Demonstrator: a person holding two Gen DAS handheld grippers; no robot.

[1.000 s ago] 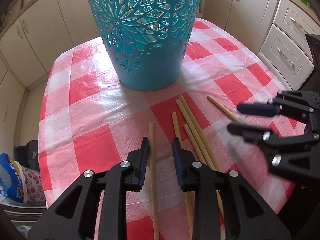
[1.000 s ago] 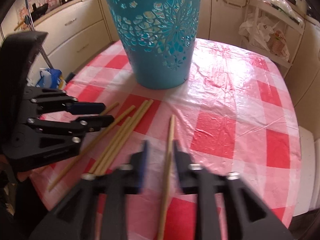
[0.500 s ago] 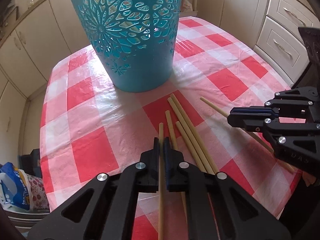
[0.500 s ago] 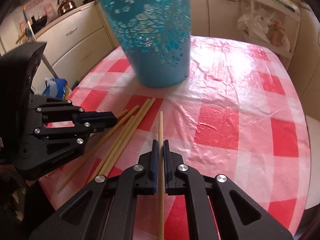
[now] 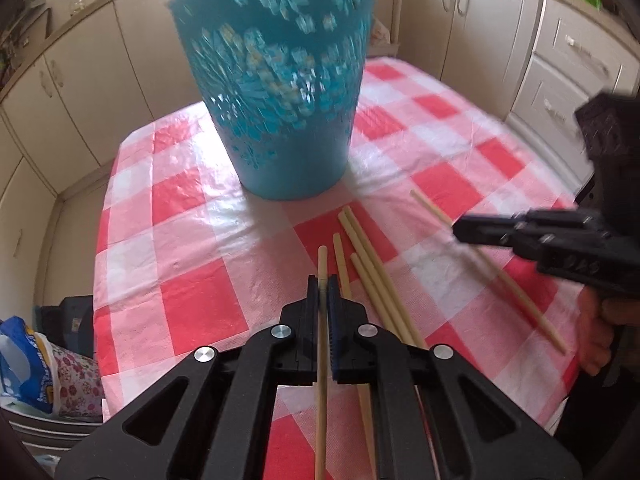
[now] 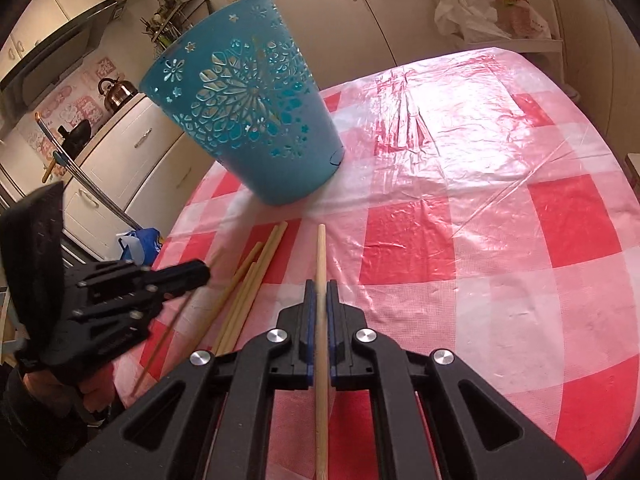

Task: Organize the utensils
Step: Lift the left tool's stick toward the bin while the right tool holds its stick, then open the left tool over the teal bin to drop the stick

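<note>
A teal cut-out basket [image 5: 276, 92] stands on the red-and-white checked tablecloth [image 5: 192, 240]; it also shows in the right wrist view [image 6: 248, 120]. My left gripper [image 5: 321, 282] is shut on one wooden chopstick [image 5: 322, 264], held above the cloth. My right gripper [image 6: 319, 286] is shut on another wooden chopstick [image 6: 321, 248]. Three chopsticks [image 5: 368, 264] lie together on the cloth in front of the basket, and one more [image 5: 520, 304] lies to the right. The right gripper shows in the left wrist view [image 5: 464, 230], and the left gripper in the right wrist view [image 6: 202, 274].
Cream kitchen cabinets [image 5: 80, 80] surround the table. A blue bag [image 5: 24, 364] sits on the floor at the left. White plastic bags [image 6: 472, 16] rest on a shelf behind the table. A kettle [image 6: 116, 92] stands on the counter.
Both grippers closed on a chopstick each, then lifted and pulled back from the basket. The right wrist view now tilts, with the basket leaning in the frame.
</note>
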